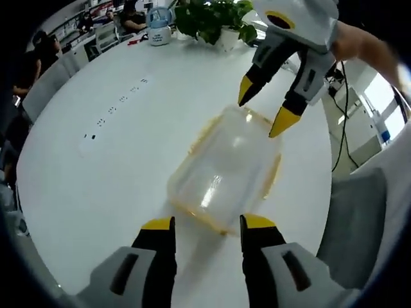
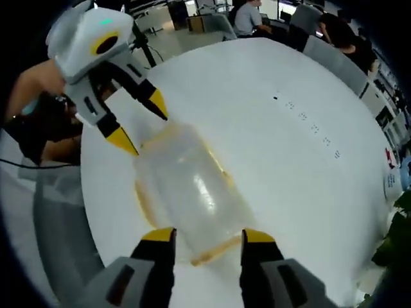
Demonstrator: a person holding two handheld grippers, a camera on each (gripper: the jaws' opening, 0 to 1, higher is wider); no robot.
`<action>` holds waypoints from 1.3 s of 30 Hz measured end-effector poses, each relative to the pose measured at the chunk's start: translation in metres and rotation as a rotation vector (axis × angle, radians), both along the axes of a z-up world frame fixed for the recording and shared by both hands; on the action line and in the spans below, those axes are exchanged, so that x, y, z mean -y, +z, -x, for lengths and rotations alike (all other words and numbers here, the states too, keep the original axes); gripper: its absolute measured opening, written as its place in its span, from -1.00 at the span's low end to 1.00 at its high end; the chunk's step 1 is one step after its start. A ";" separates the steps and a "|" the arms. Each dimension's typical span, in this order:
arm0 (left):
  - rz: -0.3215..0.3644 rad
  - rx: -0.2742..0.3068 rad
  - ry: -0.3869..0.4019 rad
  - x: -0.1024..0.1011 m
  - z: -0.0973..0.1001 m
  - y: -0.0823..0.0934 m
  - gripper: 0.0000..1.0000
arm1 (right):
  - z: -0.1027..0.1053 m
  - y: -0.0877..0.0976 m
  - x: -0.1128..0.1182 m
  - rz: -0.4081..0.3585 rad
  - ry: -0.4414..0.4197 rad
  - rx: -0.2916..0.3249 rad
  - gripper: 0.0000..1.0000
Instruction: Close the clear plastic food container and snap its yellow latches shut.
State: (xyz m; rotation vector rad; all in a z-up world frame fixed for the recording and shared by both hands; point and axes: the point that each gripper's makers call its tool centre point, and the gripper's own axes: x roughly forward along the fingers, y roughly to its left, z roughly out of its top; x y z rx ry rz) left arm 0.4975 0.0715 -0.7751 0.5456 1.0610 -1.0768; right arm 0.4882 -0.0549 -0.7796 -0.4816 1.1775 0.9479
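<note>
A clear plastic food container (image 1: 221,170) (image 2: 189,189) with yellow latches along its edges lies on the white table (image 1: 115,147) (image 2: 289,160), its lid on. My left gripper (image 1: 205,226) is open, its black and yellow fingertips at the container's near end. In the right gripper view the left gripper (image 2: 144,125) hovers over the far end. My right gripper (image 2: 204,236) is open too, its tips at the opposite end of the container. It appears in the left gripper view as the right gripper (image 1: 264,110), just above the far rim. Neither grips anything.
A potted green plant (image 1: 215,22) and a small white and blue jar (image 1: 158,29) stand at the table's far edge. Grey chairs (image 1: 359,224) ring the table, and people sit at desks beyond. A row of small dark marks (image 2: 311,125) runs across the tabletop.
</note>
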 end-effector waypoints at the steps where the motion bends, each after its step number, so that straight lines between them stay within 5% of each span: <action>1: 0.003 0.008 -0.006 0.001 -0.001 0.001 -0.26 | 0.000 0.001 -0.001 -0.002 0.012 0.004 -0.27; 19: 0.002 0.072 -0.222 0.020 -0.001 0.007 -0.29 | 0.000 0.003 -0.011 0.024 0.220 0.034 -0.33; 39: 0.079 0.083 -0.241 0.057 0.004 0.006 -0.33 | 0.002 -0.001 -0.045 -0.067 0.297 0.037 -0.39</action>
